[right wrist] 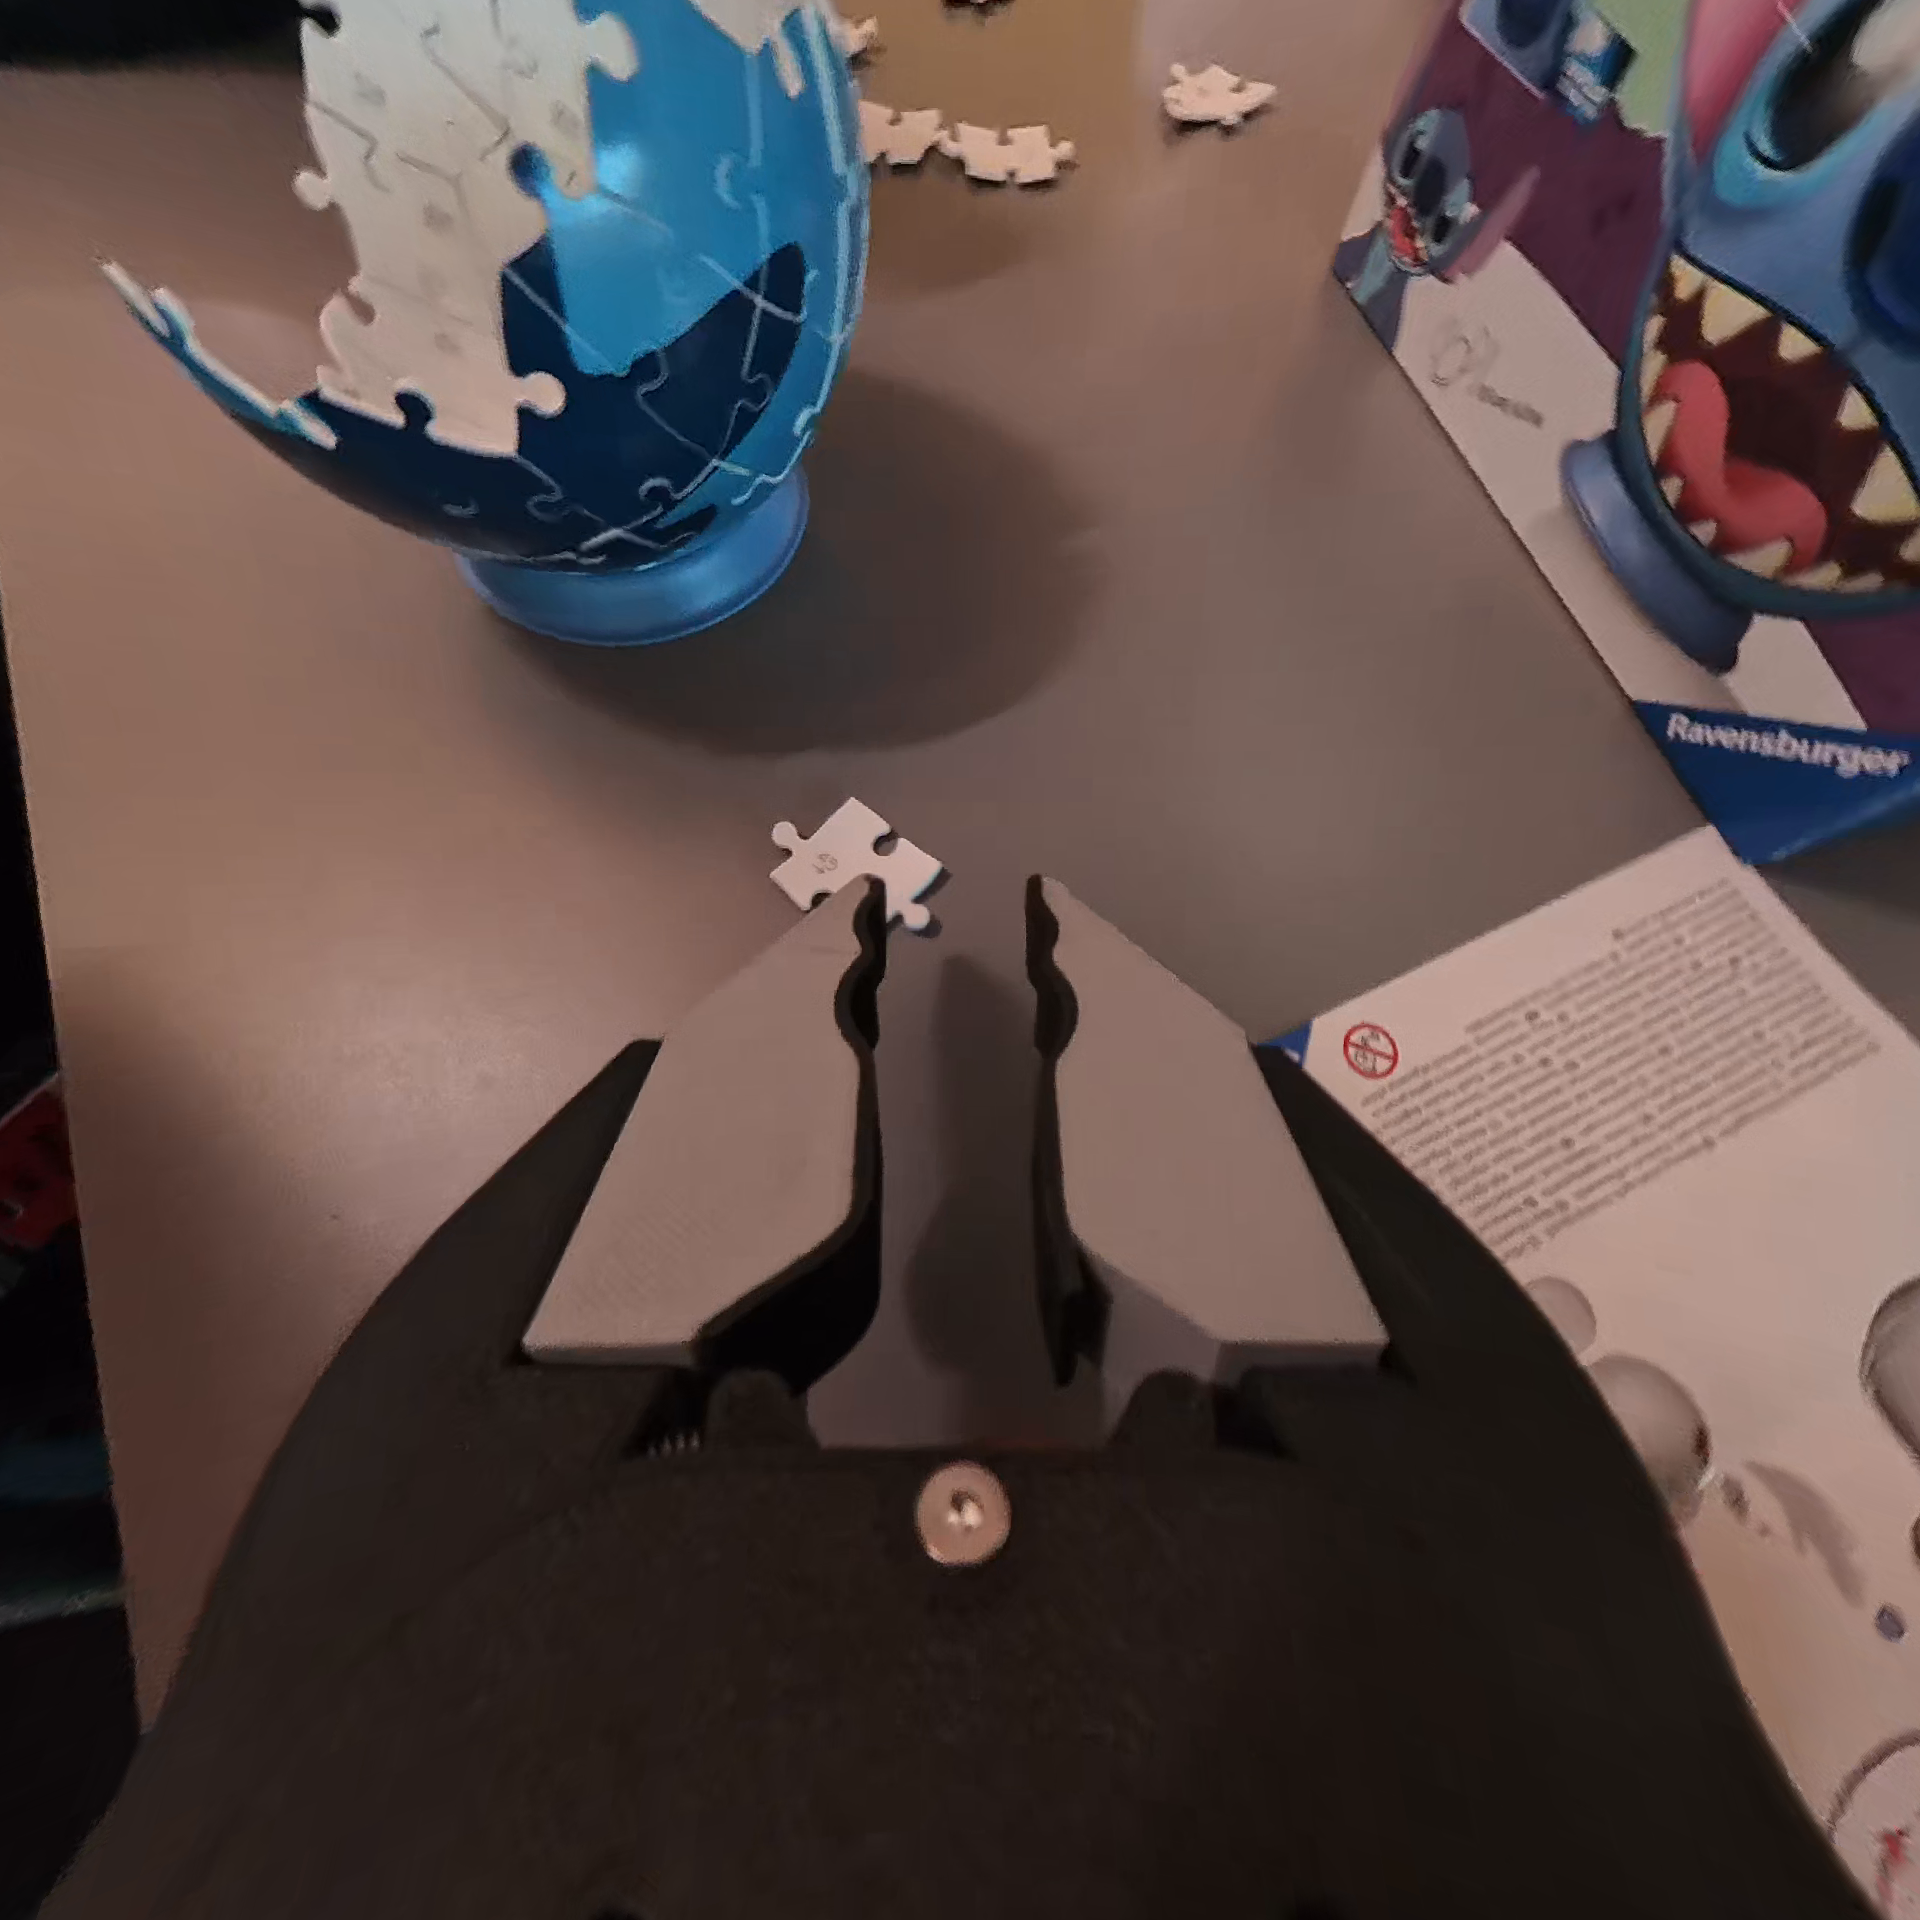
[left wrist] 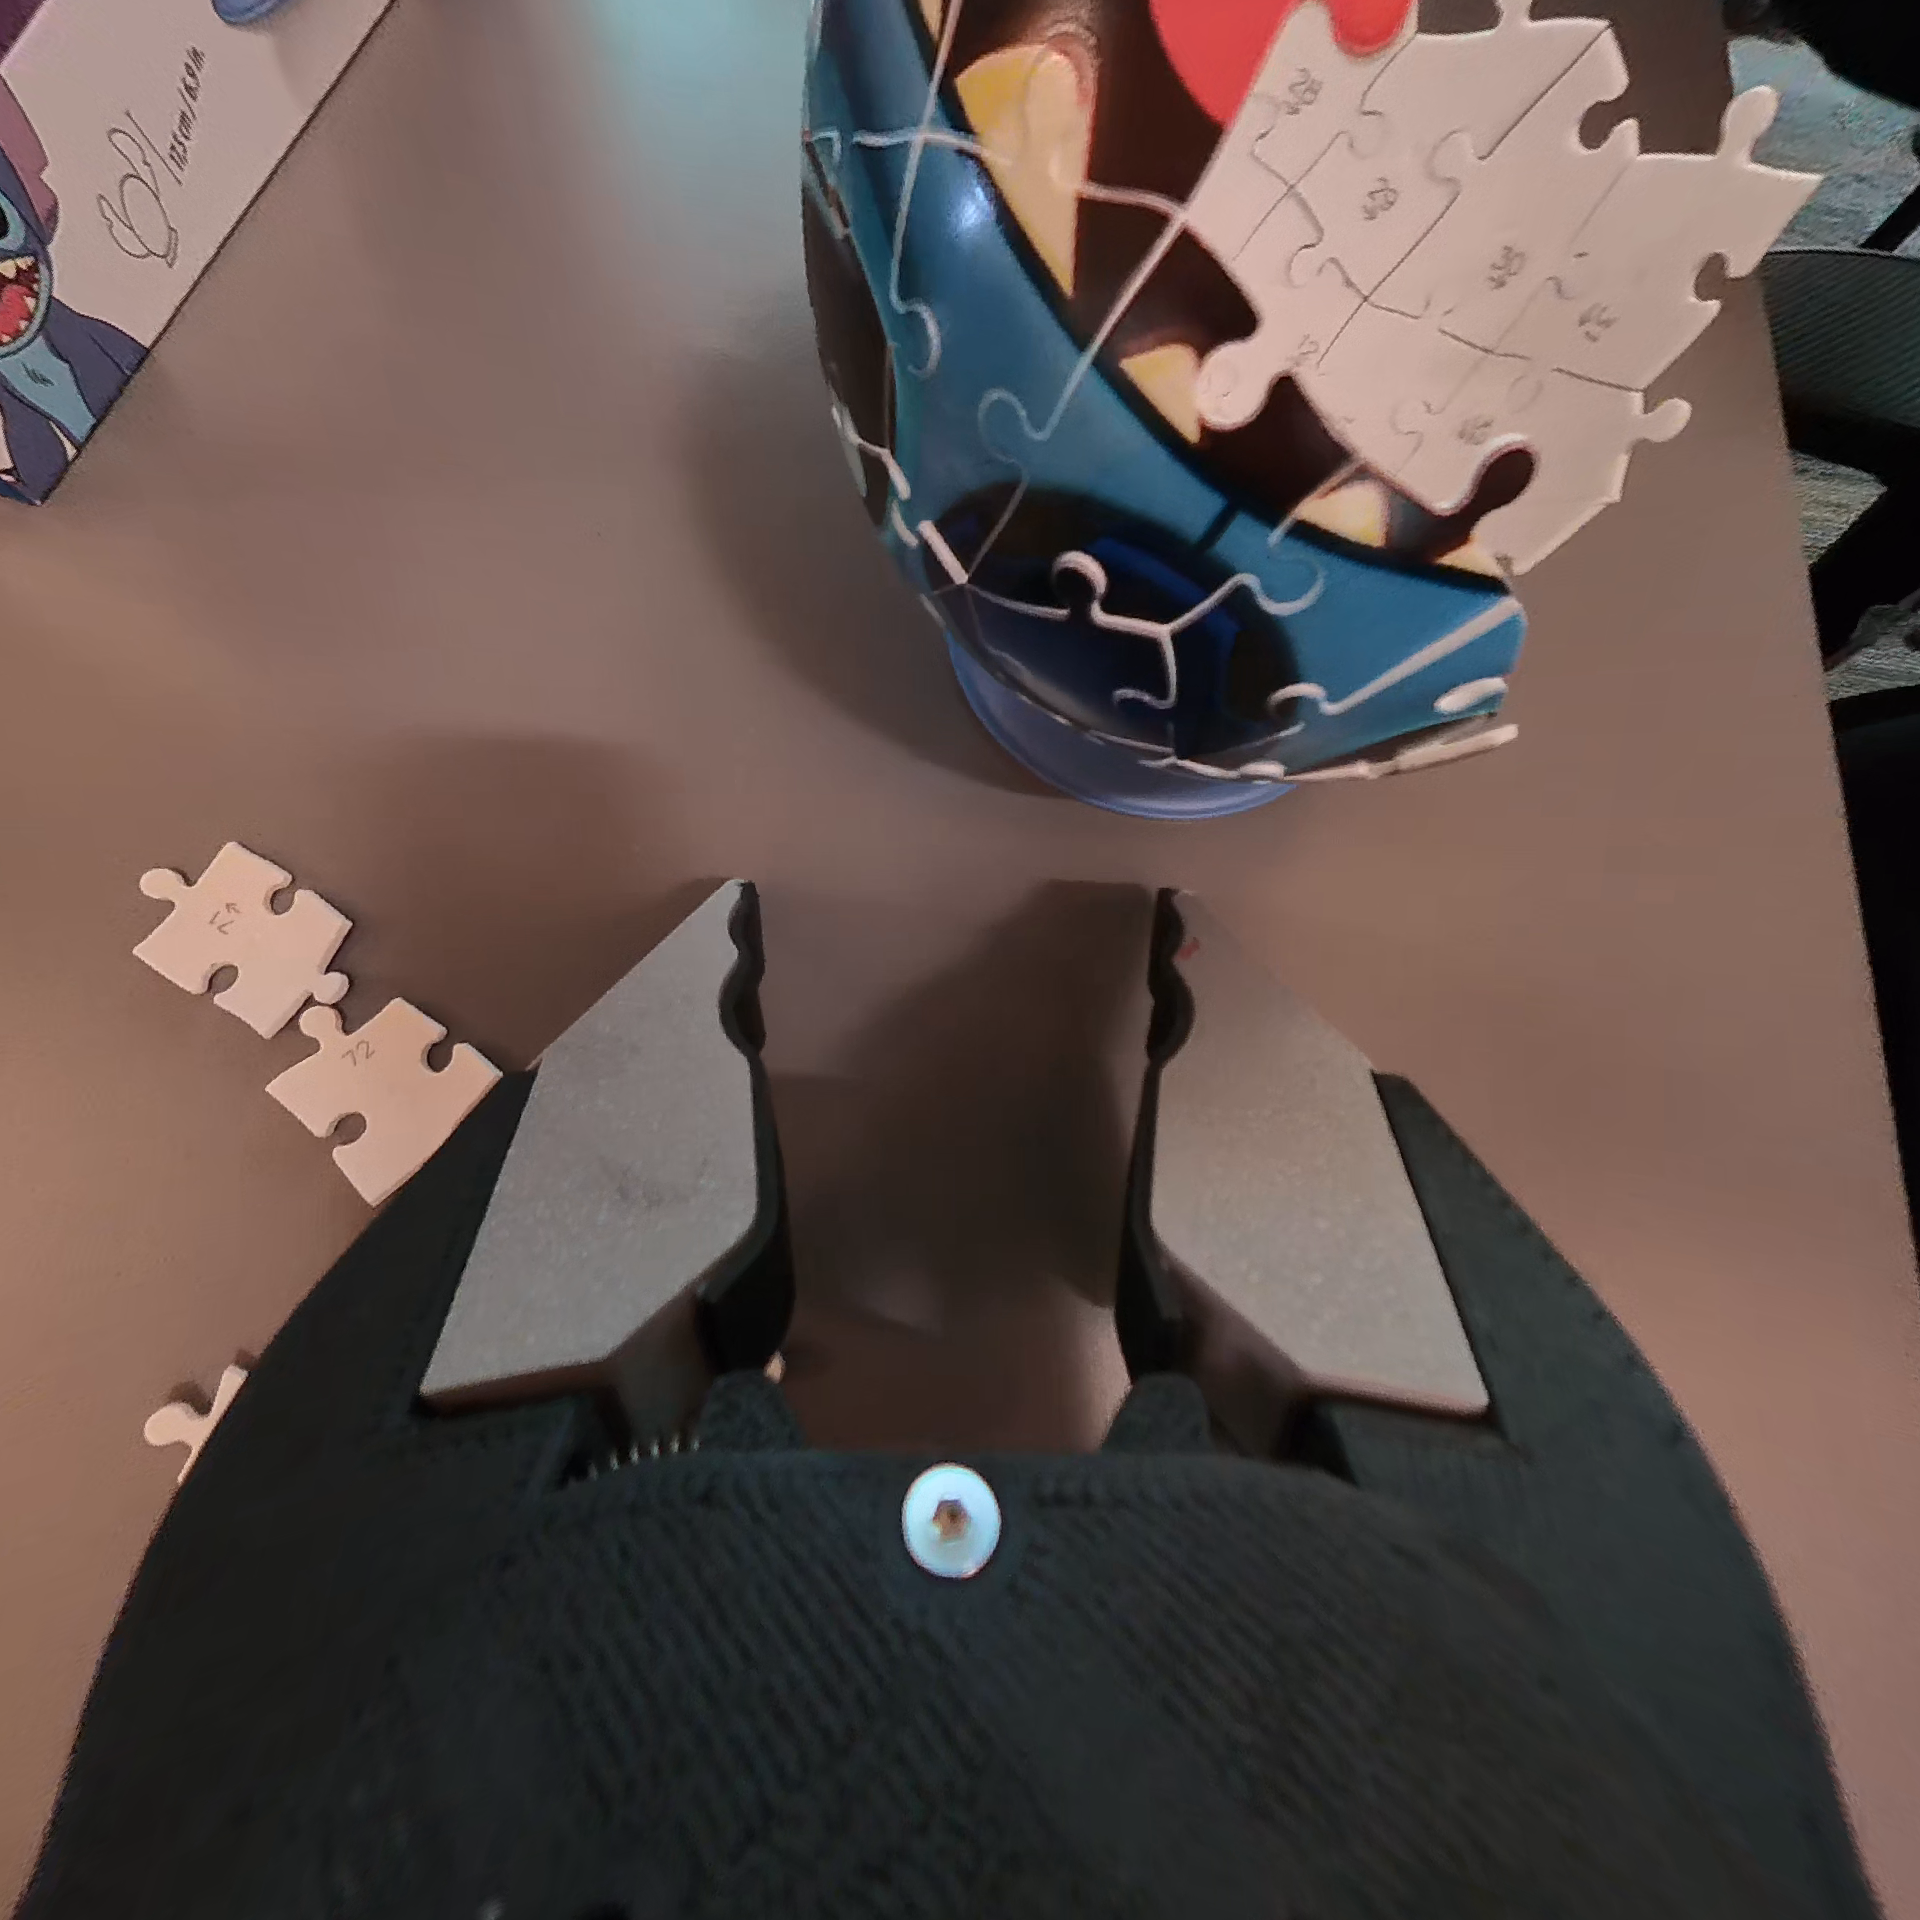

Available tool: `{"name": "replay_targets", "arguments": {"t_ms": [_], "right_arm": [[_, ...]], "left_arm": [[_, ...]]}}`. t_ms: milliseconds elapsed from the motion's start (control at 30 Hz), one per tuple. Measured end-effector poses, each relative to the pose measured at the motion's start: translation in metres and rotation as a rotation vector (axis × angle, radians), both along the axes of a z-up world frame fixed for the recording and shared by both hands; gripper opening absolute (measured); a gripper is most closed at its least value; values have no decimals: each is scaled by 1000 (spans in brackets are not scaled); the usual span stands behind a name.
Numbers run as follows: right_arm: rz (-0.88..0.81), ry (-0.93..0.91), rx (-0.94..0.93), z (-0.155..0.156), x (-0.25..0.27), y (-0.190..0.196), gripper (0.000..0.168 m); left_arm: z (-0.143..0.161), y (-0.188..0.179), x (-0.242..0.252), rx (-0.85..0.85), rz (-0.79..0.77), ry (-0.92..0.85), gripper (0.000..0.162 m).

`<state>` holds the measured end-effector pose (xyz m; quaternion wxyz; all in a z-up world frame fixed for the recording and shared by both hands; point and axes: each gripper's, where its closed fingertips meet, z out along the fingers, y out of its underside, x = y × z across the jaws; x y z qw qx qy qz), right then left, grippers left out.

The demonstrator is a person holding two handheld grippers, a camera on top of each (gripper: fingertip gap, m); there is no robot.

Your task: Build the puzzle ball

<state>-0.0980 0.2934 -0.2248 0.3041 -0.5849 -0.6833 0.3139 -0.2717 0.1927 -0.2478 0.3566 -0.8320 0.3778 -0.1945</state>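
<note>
Left gripper (left wrist: 956,925) spread wide, empty, facing the half-built puzzle ball (left wrist: 1174,436) standing on its blue ring (left wrist: 1101,769) mid-table. Right gripper (right wrist: 956,899) parted, empty, tip at a loose piece (right wrist: 847,852) lying flat. Judged light, thin, stiff, slick: pinch across edges. Shell looks fragile.

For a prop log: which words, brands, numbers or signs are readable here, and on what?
I name the carriers only, not the writing.
Puzzle box: brand mark on its blue corner, legible.
Instruction sheet: red round sign; fine print too blurred.
Two loose pieces: a number on each white back, legible.
Puzzle ball: marks on white backs, too small.
</note>
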Motion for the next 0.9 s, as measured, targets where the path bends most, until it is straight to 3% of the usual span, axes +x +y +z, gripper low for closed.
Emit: {"name": "replay_targets", "arguments": {"t_ms": [200,367,500,600,667,900], "right_arm": [[170,-122,-12,-4,-5,-20,35],[191,-238,77,-14,-6,-13,39],[223,-290,32,-25,-10,-14,44],[247,-262,15,-24,-13,-18,38],[254,-230,23,-24,-15,-20,24],[207,-200,37,-23,-11,-21,23]], "left_arm": [[1,0,0,-10,-1,-15,74],[0,-1,1,-3,-7,-4,76],[0,-1,1,-2,-8,-1,76],[0,-1,1,2,-9,4,77],[0,-1,1,2,-9,5,77],[1,-1,0,-1,-4,-2,75]]}}
